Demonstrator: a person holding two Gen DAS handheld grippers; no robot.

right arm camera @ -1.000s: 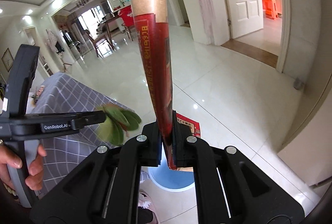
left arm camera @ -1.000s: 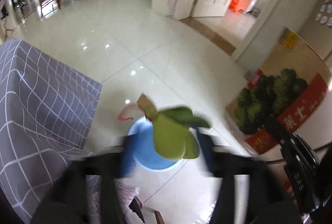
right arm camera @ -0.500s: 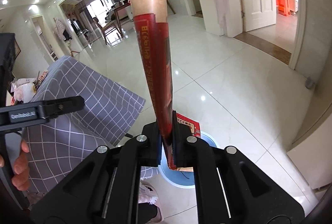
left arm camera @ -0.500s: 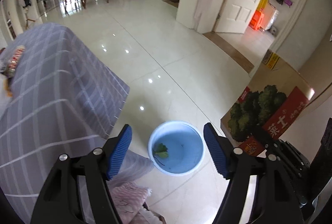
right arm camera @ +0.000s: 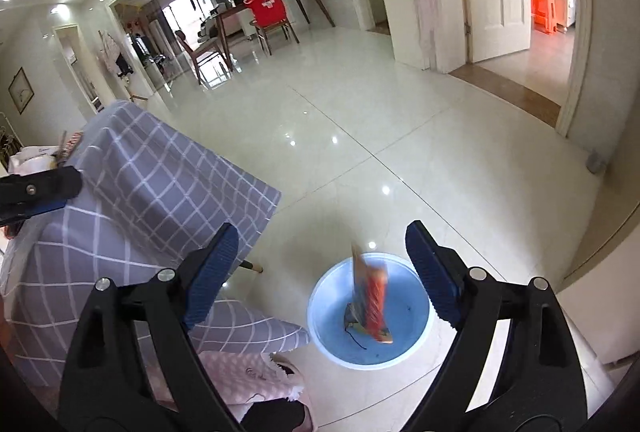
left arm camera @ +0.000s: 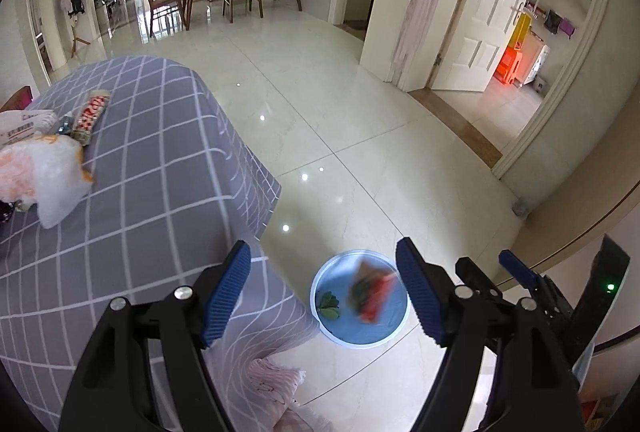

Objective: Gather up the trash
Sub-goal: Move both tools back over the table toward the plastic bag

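right gripper (right arm camera: 322,270) tilted down over round blue plastic basin (right arm camera: 320,328), jaws opening, empty (blurred red wrapper (right arm camera: 370,302) in basin); left gripper (left arm camera: 324,292) jaws opening, empty.

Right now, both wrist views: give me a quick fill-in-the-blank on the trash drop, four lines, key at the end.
1. The red wrapper is falling into the blue ____.
2. Green ____ lie inside the bucket beside the wrapper.
3. Nothing is between the jaws of the right gripper, which are ____.
4. The table cloth is grey with a white ____ pattern; the left gripper holds nothing.

Missing words: bucket; leaves; opening; grid
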